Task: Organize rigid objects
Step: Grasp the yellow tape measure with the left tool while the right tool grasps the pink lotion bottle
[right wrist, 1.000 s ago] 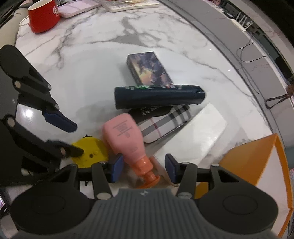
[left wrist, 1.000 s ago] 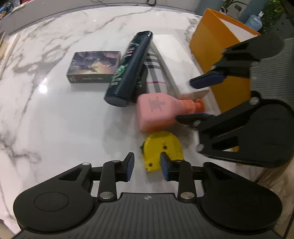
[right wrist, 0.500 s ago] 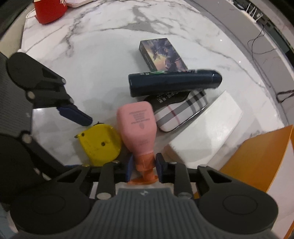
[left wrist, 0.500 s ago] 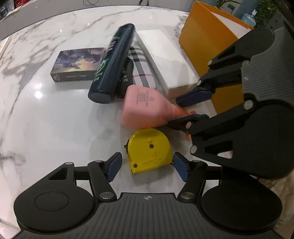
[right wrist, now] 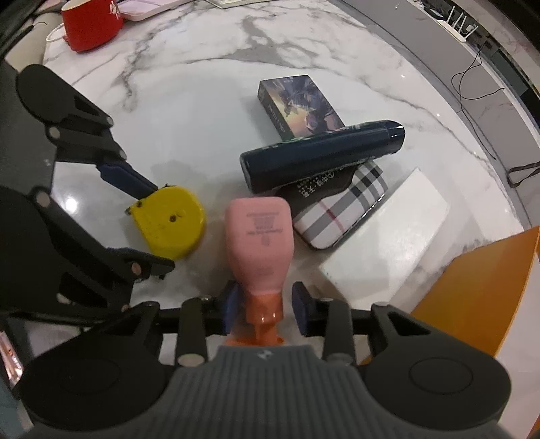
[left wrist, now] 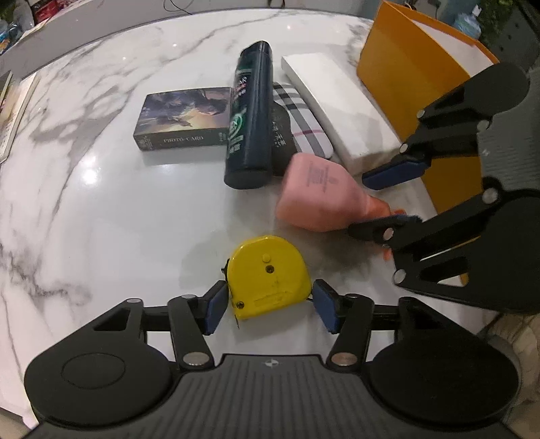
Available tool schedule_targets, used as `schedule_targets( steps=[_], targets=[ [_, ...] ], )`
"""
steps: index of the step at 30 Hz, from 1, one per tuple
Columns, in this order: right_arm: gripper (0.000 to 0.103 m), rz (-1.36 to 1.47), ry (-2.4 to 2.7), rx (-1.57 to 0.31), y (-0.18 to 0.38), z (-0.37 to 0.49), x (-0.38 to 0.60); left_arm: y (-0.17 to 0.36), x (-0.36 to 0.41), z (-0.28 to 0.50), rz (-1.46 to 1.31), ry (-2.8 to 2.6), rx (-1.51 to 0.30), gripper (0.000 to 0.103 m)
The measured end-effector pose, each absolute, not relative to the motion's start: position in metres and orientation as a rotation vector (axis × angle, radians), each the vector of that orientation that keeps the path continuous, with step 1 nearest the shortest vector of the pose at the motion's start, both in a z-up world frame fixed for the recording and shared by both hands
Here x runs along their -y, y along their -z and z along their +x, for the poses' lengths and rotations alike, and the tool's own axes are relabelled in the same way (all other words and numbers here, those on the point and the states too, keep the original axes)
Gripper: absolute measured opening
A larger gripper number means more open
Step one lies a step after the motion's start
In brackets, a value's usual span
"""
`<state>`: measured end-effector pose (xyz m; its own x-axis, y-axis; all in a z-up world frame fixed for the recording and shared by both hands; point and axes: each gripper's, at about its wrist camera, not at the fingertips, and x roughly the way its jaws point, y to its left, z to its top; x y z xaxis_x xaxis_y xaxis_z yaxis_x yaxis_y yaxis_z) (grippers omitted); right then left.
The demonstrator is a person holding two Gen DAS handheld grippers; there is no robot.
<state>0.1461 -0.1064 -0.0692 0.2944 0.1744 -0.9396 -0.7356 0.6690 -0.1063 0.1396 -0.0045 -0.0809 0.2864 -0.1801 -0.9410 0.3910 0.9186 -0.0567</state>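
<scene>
your left hand-held gripper (left wrist: 268, 305) has widened and is closing around the yellow tape measure (left wrist: 267, 272) on the bench (left wrist: 101, 219); your right hand-held gripper (right wrist: 265, 309), jaws reopening, straddles the pink bottle (right wrist: 260, 233) neck loosely, so neither is secured.

Spray can (left wrist: 251, 114) atop plaid case (left wrist: 303, 121) (slantwise)

marble table (right wrist: 209, 111), red mug (right wrist: 92, 23), cables (right wrist: 479, 77)

Right jaws reopened slightly around pink bottle (right wrist: 258, 233) neck
</scene>
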Motion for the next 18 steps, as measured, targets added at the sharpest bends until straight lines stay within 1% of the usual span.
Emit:
schedule_targets(
  steps=[1,6,10,11,12,13,14,16,17,18],
  targets=[
    [0.04,-0.596,-0.653,-1.114,0.07,0.147,0.106,0.082,0.005,0.14,0.203,0.385,-1.216,0.071],
    [0.041,-0.61,-0.64,-1.113,0.072,0.151,0.103,0.083,0.001,0.141,0.176,0.386,-1.217,0.074],
    [0.042,-0.622,-0.645,-1.122,0.075,0.152,0.101,0.081,-0.002,0.138,0.185,0.404,-1.202,0.074],
    [0.042,-0.628,-0.649,-1.12,0.076,0.152,0.1,0.081,-0.002,0.137,0.185,0.409,-1.201,0.072],
    [0.04,-0.628,-0.653,-1.121,0.077,0.152,0.099,0.08,-0.003,0.137,0.182,0.416,-1.201,0.068],
    [0.04,-0.621,-0.656,-1.125,0.078,0.152,0.098,0.079,-0.003,0.136,0.181,0.422,-1.201,0.067],
    [0.038,-0.618,-0.651,-1.132,0.079,0.152,0.098,0.079,-0.002,0.136,0.183,0.421,-1.2,0.067],
    [0.031,-0.623,-0.641,-1.149,0.081,0.151,0.097,0.078,-0.002,0.135,0.183,0.417,-1.2,0.066],
    [0.03,-0.621,-0.637,-1.161,0.082,0.15,0.097,0.077,-0.002,0.135,0.188,0.417,-1.2,0.066],
    [0.027,-0.616,-0.627,-1.176,0.082,0.149,0.098,0.077,-0.001,0.134,0.195,0.418,-1.198,0.066]
  ],
)
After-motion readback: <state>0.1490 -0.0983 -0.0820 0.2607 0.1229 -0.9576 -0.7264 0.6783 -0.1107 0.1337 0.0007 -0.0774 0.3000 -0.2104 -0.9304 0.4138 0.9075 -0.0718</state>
